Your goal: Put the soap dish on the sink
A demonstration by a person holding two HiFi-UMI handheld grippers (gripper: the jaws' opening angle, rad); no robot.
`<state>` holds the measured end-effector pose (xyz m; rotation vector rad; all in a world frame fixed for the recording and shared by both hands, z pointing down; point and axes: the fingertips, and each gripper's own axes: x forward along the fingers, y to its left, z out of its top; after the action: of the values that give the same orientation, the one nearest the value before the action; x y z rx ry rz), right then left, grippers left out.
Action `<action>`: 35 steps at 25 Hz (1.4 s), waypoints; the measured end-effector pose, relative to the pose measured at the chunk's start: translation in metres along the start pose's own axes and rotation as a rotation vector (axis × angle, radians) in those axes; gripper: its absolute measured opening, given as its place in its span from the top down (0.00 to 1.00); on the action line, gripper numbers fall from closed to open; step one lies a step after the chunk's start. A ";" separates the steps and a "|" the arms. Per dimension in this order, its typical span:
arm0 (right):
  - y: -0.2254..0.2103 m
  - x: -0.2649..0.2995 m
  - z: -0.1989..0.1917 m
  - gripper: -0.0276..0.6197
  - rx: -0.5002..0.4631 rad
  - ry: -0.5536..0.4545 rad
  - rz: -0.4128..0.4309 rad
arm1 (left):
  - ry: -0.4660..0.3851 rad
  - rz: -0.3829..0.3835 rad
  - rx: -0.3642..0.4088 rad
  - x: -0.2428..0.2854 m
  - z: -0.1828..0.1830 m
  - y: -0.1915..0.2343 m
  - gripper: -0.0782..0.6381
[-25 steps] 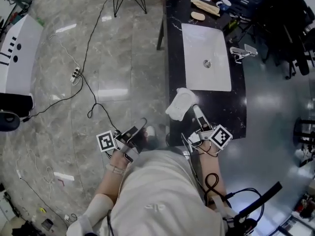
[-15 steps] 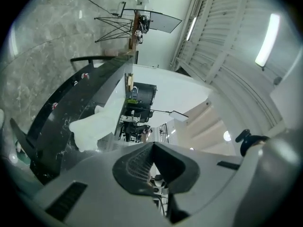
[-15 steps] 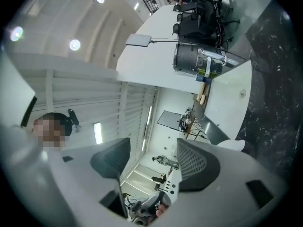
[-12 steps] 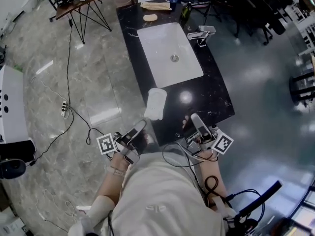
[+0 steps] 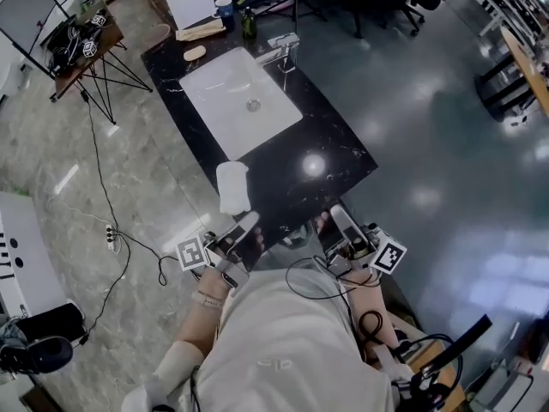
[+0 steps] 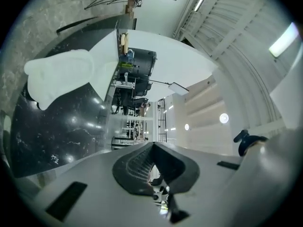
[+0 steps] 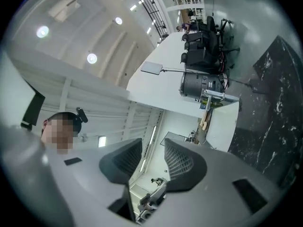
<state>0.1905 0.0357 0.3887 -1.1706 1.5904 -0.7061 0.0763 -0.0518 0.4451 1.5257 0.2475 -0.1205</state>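
Note:
The white soap dish (image 5: pixel 232 187) lies on the near left edge of the black counter (image 5: pixel 330 144), just short of the white sink basin (image 5: pixel 225 110). In the left gripper view the dish (image 6: pixel 61 77) shows far ahead at upper left, well clear of the jaws. My left gripper (image 5: pixel 247 223) is near the counter's near corner, just short of the dish; its pads meet with nothing in them (image 6: pixel 152 161). My right gripper (image 5: pixel 337 215) hovers at the counter's near edge, pointing upward. Its jaws are closing, with a narrow gap and nothing between them (image 7: pixel 152 157).
A chrome faucet (image 5: pixel 284 50) stands at the basin's right side. Beyond the basin are a soap bar (image 5: pixel 195 52), a wooden piece (image 5: pixel 199 33), a cup (image 5: pixel 225 9) and a bottle (image 5: pixel 249 24). A cable (image 5: pixel 107 213) trails over the marble floor at the left.
The head view has swung, so the counter now runs diagonally. Both grippers have drawn back from the soap dish toward the person's body. The dish stays on the counter edge.

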 end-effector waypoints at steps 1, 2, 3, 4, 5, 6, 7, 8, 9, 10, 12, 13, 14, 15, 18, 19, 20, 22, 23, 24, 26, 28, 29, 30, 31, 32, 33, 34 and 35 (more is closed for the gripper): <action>0.002 -0.009 0.004 0.71 -0.004 -0.016 -0.006 | 0.020 -0.001 -0.001 0.007 -0.007 0.000 0.88; 0.004 -0.017 0.008 0.73 -0.006 -0.032 -0.012 | 0.040 -0.002 -0.002 0.014 -0.015 0.000 0.88; 0.005 -0.026 0.012 0.73 -0.007 -0.046 -0.017 | 0.059 -0.003 -0.002 0.021 -0.022 0.000 0.88; 0.006 -0.034 0.015 0.74 -0.009 -0.060 -0.024 | 0.077 -0.006 -0.003 0.028 -0.029 -0.001 0.88; 0.006 -0.041 0.019 0.74 -0.010 -0.077 -0.029 | 0.094 -0.008 -0.004 0.035 -0.036 -0.001 0.88; 0.007 -0.049 0.023 0.75 -0.010 -0.097 -0.034 | 0.111 -0.009 -0.006 0.042 -0.042 -0.001 0.88; 0.008 -0.058 0.028 0.75 -0.006 -0.121 -0.037 | 0.127 -0.008 -0.008 0.048 -0.049 -0.001 0.88; 0.009 -0.066 0.032 0.75 -0.002 -0.143 -0.039 | 0.142 -0.005 -0.012 0.054 -0.056 -0.001 0.88; 0.010 -0.074 0.037 0.75 0.002 -0.162 -0.042 | 0.154 -0.003 -0.015 0.059 -0.063 -0.001 0.88; 0.011 -0.082 0.041 0.75 0.003 -0.176 -0.046 | 0.164 -0.002 -0.017 0.065 -0.070 -0.001 0.88; 0.011 -0.097 0.049 0.75 0.001 -0.196 -0.057 | 0.182 0.000 -0.021 0.075 -0.083 0.000 0.88; 0.011 -0.104 0.052 0.76 0.000 -0.207 -0.062 | 0.192 0.002 -0.022 0.079 -0.088 0.001 0.88; 0.010 -0.111 0.054 0.76 0.002 -0.219 -0.067 | 0.203 0.004 -0.022 0.083 -0.093 0.002 0.88; 0.010 -0.117 0.056 0.76 0.004 -0.231 -0.073 | 0.213 0.007 -0.023 0.087 -0.097 0.003 0.88; 0.009 -0.132 0.063 0.76 0.005 -0.253 -0.094 | 0.236 0.010 -0.025 0.098 -0.109 0.005 0.88; 0.010 -0.137 0.065 0.76 0.002 -0.258 -0.099 | 0.243 0.011 -0.026 0.101 -0.113 0.005 0.88; 0.010 -0.140 0.066 0.76 -0.001 -0.262 -0.101 | 0.248 0.011 -0.027 0.104 -0.116 0.006 0.88; 0.010 -0.144 0.068 0.76 -0.003 -0.269 -0.105 | 0.254 0.012 -0.030 0.107 -0.121 0.007 0.88; 0.009 -0.146 0.069 0.77 -0.002 -0.270 -0.109 | 0.255 0.012 -0.032 0.108 -0.122 0.008 0.88; 0.008 -0.147 0.069 0.77 0.000 -0.271 -0.116 | 0.257 0.013 -0.034 0.109 -0.124 0.008 0.88; 0.005 -0.150 0.068 0.78 0.003 -0.268 -0.127 | 0.261 0.016 -0.034 0.110 -0.127 0.010 0.88; 0.002 -0.151 0.067 0.78 0.005 -0.262 -0.136 | 0.262 0.021 -0.032 0.110 -0.128 0.011 0.88; 0.001 -0.151 0.067 0.78 0.007 -0.260 -0.139 | 0.259 0.024 -0.032 0.110 -0.128 0.012 0.88; 0.000 -0.151 0.067 0.78 0.010 -0.258 -0.141 | 0.256 0.026 -0.032 0.110 -0.127 0.012 0.88; 0.000 -0.151 0.067 0.78 0.014 -0.257 -0.141 | 0.252 0.028 -0.033 0.110 -0.127 0.012 0.88; -0.001 -0.151 0.066 0.78 0.017 -0.254 -0.142 | 0.248 0.029 -0.035 0.109 -0.126 0.012 0.88; -0.002 -0.150 0.066 0.78 0.020 -0.250 -0.143 | 0.243 0.031 -0.037 0.109 -0.125 0.012 0.88; -0.002 -0.149 0.066 0.78 0.022 -0.246 -0.143 | 0.239 0.031 -0.038 0.108 -0.124 0.012 0.88; -0.002 -0.149 0.065 0.78 0.025 -0.243 -0.143 | 0.235 0.031 -0.037 0.107 -0.124 0.012 0.88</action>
<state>0.2578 0.1792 0.4246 -1.3084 1.3019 -0.6464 0.1719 0.0801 0.4284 1.5059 0.4106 0.0890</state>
